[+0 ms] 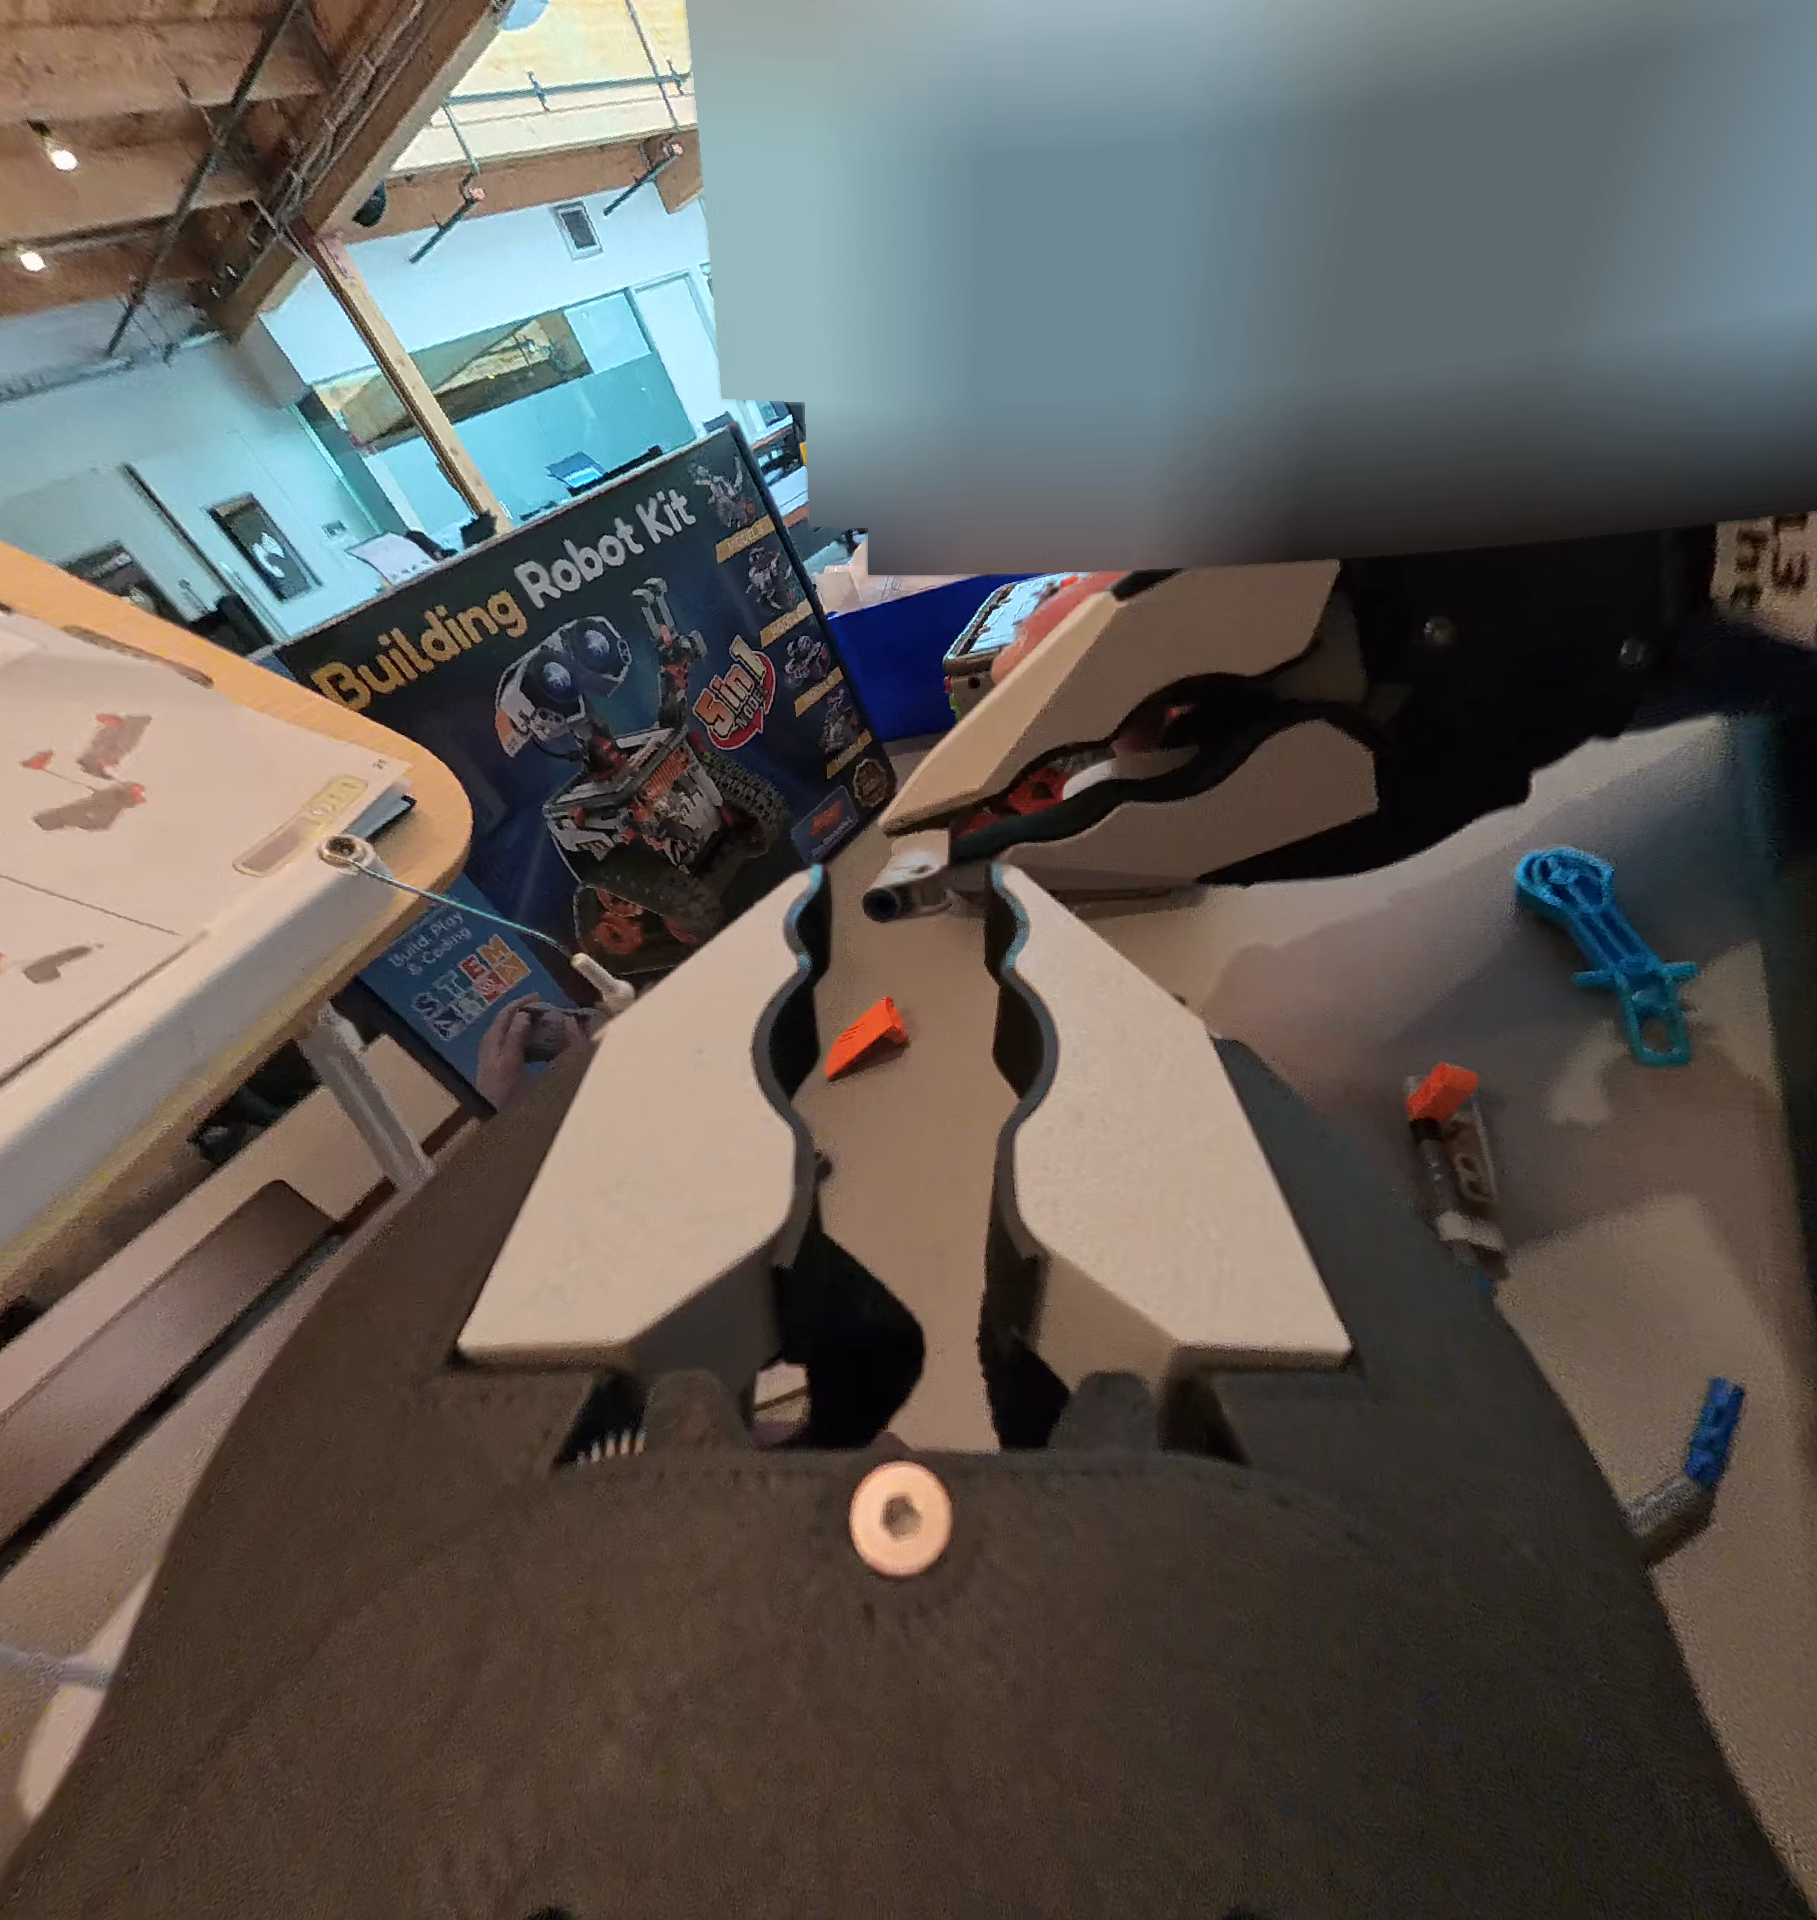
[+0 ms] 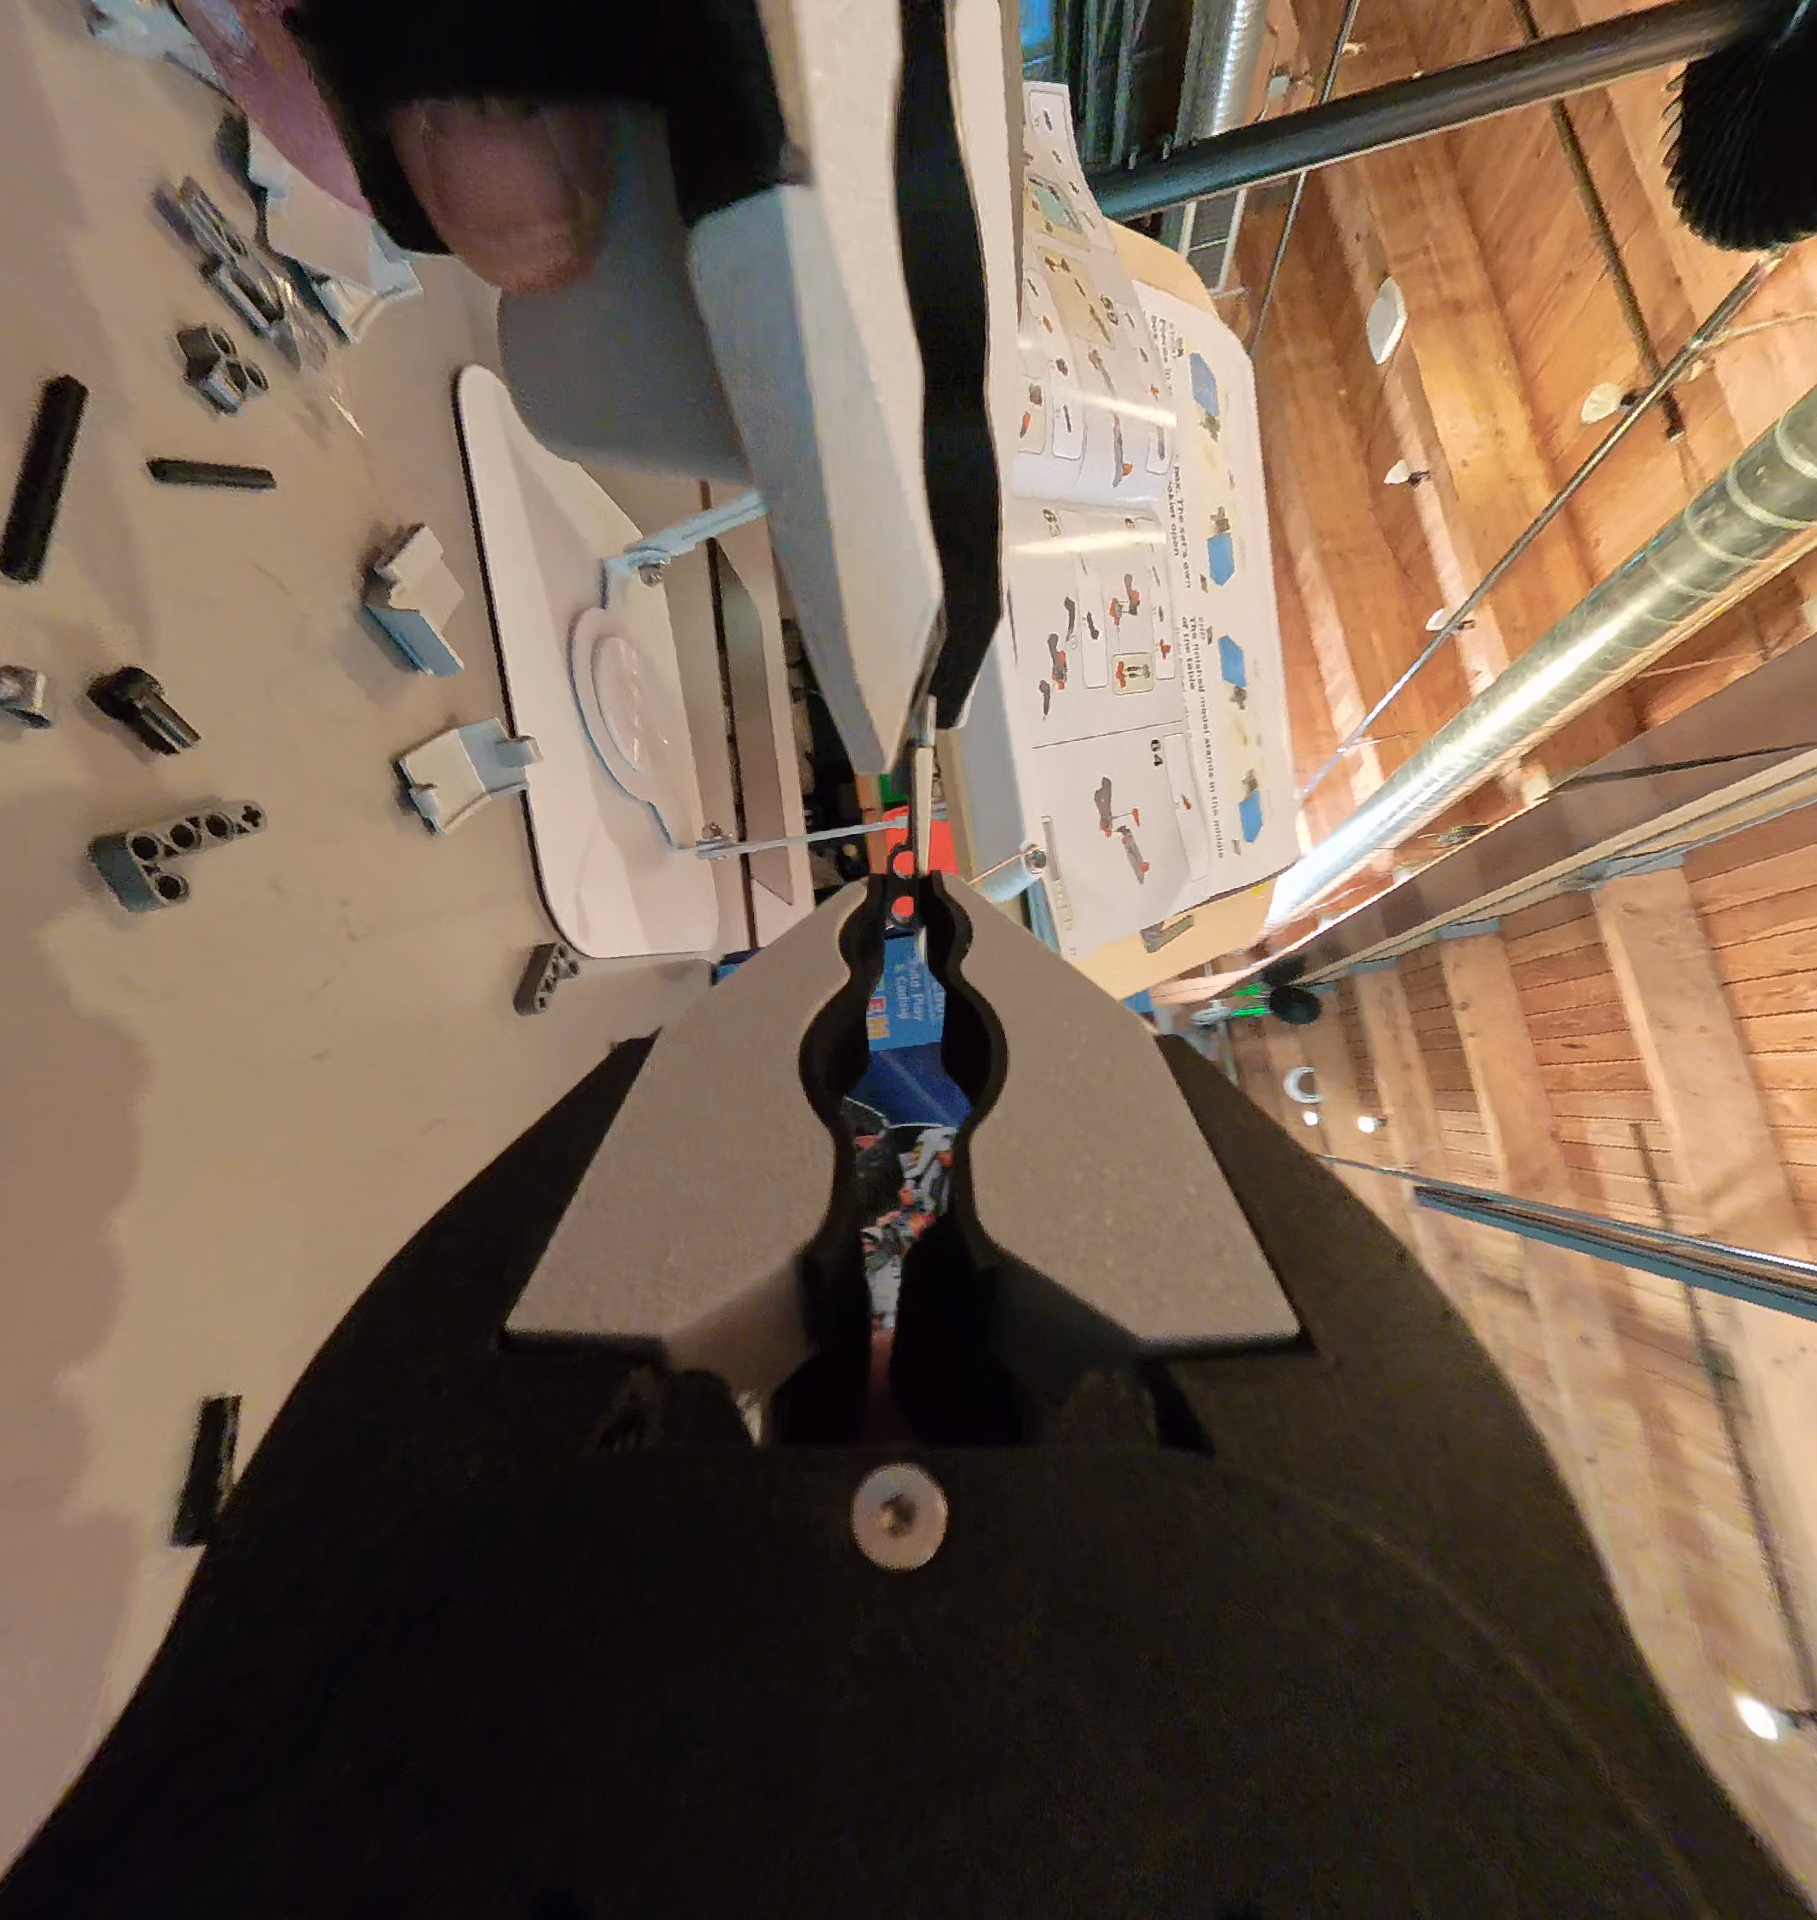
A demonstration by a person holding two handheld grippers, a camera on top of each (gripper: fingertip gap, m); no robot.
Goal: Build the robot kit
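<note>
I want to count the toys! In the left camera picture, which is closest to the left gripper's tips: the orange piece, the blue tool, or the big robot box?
1. Orange piece: between the left gripper fingers, on the table.
2. Blue tool: off to the right.
3. Robot box: standing behind, left.

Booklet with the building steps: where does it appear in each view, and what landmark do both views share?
Left wrist view: the booklet lies open on a tilted stand at the left edge.
Right wrist view: the booklet is right of centre, in the upper half, with its pages turned sideways.
Shared landmark: the dark blue box, left of centre in the left wrist view and at the centre of the right wrist view.
</note>
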